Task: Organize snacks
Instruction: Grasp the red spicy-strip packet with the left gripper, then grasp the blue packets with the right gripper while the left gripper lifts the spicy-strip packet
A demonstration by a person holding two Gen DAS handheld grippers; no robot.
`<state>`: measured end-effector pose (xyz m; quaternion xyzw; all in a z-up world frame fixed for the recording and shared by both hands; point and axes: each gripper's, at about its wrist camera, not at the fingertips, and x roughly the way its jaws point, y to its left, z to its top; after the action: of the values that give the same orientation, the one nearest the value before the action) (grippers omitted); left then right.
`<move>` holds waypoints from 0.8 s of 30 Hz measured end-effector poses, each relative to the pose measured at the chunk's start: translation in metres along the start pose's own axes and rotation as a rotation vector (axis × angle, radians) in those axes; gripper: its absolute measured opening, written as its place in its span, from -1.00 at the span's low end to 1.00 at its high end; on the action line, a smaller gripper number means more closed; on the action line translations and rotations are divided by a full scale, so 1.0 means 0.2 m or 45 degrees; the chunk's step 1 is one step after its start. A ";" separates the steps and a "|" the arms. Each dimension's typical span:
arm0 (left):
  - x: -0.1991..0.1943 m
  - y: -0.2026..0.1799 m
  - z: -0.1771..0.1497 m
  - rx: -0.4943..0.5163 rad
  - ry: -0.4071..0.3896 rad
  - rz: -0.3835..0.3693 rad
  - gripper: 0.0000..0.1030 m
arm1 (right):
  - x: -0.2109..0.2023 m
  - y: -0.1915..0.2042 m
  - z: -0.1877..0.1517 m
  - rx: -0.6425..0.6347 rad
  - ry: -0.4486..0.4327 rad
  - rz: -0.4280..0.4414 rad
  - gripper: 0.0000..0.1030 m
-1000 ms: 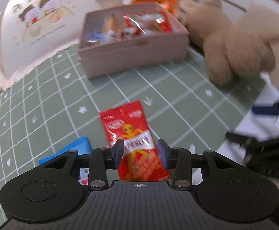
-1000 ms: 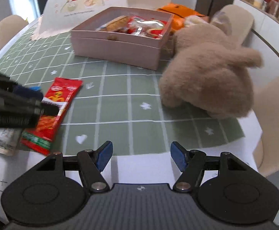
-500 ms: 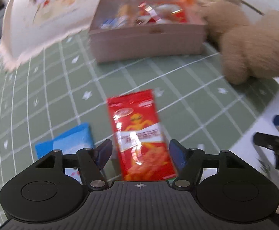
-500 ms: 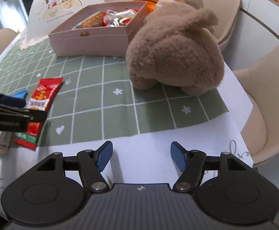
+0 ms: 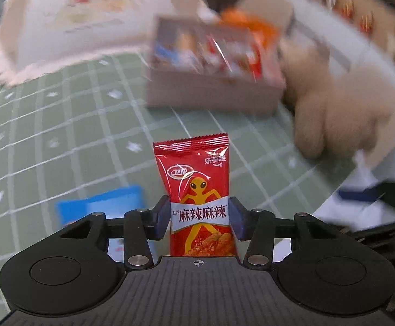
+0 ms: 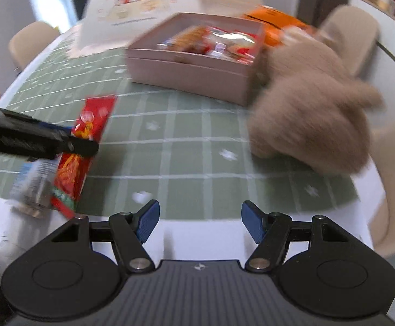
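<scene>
my left gripper has just closed on the red snack packet, lifting it; pink box ahead. right gripper wide, empty.

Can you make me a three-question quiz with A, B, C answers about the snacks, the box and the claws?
1. Where is the red snack packet?
A. Between the left claw's fingers
B. Inside the pink box
C. Under the teddy

2. What colour is the box holding snacks?
A. Blue
B. Pink
C. Black

3. How is the right claw?
A. Shut on a packet
B. Open, nothing in it
C. Holding the teddy

Answers:
1 A: the left claw has a pad on each side of the packet, pinching it.
2 B: its walls are pale pink.
3 B: its blue pads stand apart over bare table, with the teddy far off.
</scene>
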<state>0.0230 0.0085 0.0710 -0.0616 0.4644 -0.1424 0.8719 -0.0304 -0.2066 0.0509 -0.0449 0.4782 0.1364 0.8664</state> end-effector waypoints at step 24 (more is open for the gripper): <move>-0.45 0.75 -0.34 -0.354 -0.063 0.174 -0.01 | 0.37 1.06 0.39 -0.182 0.237 0.147 0.51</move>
<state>-0.0517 0.1814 0.0687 -0.1535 0.4611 -0.0156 0.8738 0.0112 0.0272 0.0426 -0.0913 0.5475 0.2149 0.8036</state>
